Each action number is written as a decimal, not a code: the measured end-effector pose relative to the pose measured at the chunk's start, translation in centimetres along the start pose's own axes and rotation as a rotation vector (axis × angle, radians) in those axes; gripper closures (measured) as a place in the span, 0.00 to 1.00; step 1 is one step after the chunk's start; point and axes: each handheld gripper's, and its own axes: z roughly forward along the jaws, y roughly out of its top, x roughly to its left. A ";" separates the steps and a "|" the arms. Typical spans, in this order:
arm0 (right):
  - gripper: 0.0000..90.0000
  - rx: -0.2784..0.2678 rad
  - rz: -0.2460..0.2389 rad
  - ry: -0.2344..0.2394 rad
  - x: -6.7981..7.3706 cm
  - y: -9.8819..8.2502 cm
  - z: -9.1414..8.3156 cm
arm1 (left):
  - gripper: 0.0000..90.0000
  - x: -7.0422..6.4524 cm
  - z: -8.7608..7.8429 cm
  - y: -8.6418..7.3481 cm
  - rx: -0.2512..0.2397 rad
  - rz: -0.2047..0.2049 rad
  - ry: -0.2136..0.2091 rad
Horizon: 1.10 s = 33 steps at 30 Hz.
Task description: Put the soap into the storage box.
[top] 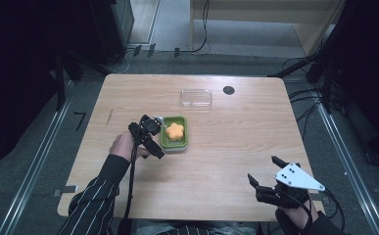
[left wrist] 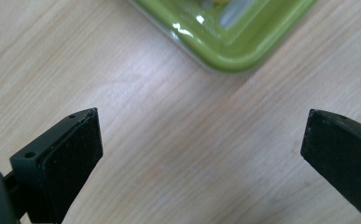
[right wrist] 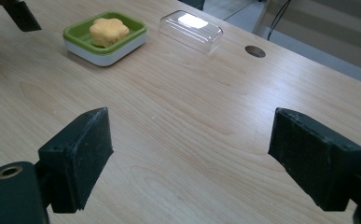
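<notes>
In the left gripper view we see just one corner of the green dish point(left wrist: 234, 44); the top edge cuts off the rest, and what lies inside it is a blur. In the right gripper view the top edge cuts the left gripper point(right wrist: 18, 14) down to one dark jaw tip. From above, we cannot tell what the small dark round mark point(top: 228, 90) on the table point(top: 236, 161) is.

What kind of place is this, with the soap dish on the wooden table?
Probably a lab or recording workspace, not a home. The wooden table stands alone on grey floor with cables trailing around it, and the person works with a left gripper and right gripper by the green soap dish.
</notes>
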 end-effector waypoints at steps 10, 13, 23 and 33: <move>0.15 -0.001 -0.002 0.002 0.0 0.0 0.0 | 0.00 -0.3 0.4 -2.7 0.043 -0.010 -0.008; 0.15 -0.001 -0.003 0.002 0.0 0.0 0.0 | 0.00 -0.3 0.3 -3.5 0.043 -0.022 -0.007; 0.15 -0.003 -0.008 0.002 0.0 0.0 0.0 | 0.00 -0.6 1.2 -6.7 0.093 -0.053 -0.016; 0.15 -0.007 -0.003 0.000 0.0 0.0 -0.1 | 0.00 -1.0 1.3 -8.8 0.108 -0.065 -0.023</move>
